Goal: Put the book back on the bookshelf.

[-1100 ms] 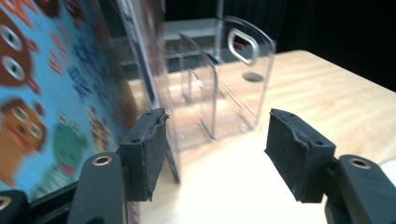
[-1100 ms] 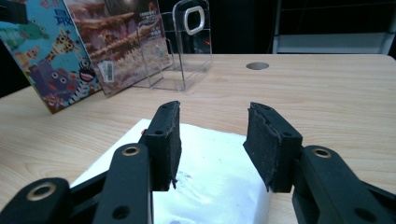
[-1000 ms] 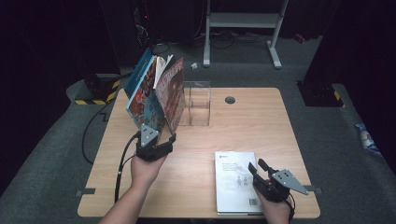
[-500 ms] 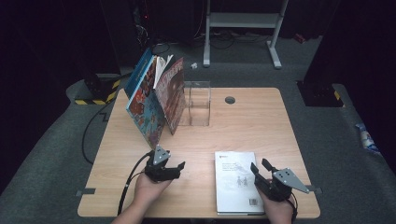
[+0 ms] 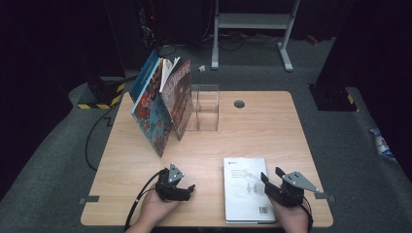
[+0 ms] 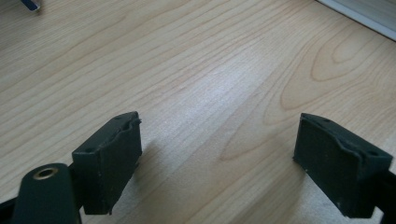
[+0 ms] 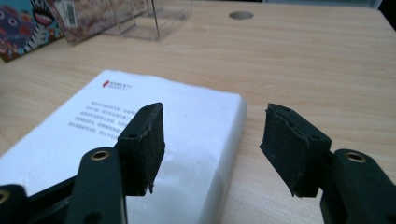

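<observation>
Wooden table (image 5: 252,133): light grain top, round grommet hole (image 5: 239,104) near the far edge.

White book (image 5: 246,188): lies flat at the near right of the table, back cover up, red mark and small print at its far end, barcode near the front corner. In the right gripper view its right edge runs between the jaws.

Right gripper (image 5: 273,180): held by a hand at the near right, over the white book's right edge. Jaws wide apart, nothing between them; the left jaw sits above the cover, the right jaw above bare wood. Whether it touches the book is hard to judge.

Left gripper (image 5: 187,187): held by a hand at the near left-centre, low over bare table, well apart from the white book. Jaws wide apart, nothing gripped.

Picture books (image 5: 160,104): two or three, colourful covers, standing tilted at the far left, leaning against a clear acrylic stand (image 5: 205,109).
</observation>
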{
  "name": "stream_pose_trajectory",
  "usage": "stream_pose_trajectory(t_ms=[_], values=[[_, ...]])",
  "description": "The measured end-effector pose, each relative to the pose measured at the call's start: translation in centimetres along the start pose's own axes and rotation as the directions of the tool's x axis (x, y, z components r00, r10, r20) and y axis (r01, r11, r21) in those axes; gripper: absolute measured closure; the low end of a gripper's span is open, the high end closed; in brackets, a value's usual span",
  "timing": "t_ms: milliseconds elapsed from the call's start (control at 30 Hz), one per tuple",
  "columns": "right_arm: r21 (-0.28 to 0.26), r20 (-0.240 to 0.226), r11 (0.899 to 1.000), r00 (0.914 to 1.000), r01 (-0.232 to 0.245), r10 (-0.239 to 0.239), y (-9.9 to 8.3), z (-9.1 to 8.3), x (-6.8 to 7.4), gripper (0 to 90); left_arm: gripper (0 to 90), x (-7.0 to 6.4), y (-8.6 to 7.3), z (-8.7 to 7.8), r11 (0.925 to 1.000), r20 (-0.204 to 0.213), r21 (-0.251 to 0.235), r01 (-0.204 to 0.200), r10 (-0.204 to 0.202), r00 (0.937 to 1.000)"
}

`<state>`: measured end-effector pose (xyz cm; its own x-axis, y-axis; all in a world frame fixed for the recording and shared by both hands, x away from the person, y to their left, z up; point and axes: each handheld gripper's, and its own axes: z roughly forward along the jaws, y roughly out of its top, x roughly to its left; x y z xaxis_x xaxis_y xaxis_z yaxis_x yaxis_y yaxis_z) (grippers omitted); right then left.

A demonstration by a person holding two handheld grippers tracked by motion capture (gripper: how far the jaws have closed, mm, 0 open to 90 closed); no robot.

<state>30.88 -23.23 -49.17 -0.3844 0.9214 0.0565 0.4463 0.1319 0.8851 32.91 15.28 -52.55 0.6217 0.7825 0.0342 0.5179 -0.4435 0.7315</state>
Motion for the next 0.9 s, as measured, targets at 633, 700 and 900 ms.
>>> stream_pose_trajectory(t_ms=[633, 700, 900], values=[[0.195, -0.086, 0.973, 0.9864, -0.121, 0.14, -2.0, -0.7, 1.6, 27.8, 16.6, 0.7, -0.6, -0.6, 0.9978, 0.061, -0.047, 0.047, -0.044, 0.9972], [0.191, -0.087, 0.974, 0.9856, -0.126, 0.145, -2.1, -0.8, 1.5, 28.1, 16.7, 0.7, -0.6, -0.6, 0.9974, 0.066, -0.049, 0.053, -0.049, 0.9966], [0.19, -0.068, 0.972, 0.9861, -0.137, 0.152, -2.1, -0.8, 2.0, 28.9, 18.2, 0.0, -0.3, -1.4, 0.9903, 0.137, -0.086, 0.11, -0.097, 0.9858]])
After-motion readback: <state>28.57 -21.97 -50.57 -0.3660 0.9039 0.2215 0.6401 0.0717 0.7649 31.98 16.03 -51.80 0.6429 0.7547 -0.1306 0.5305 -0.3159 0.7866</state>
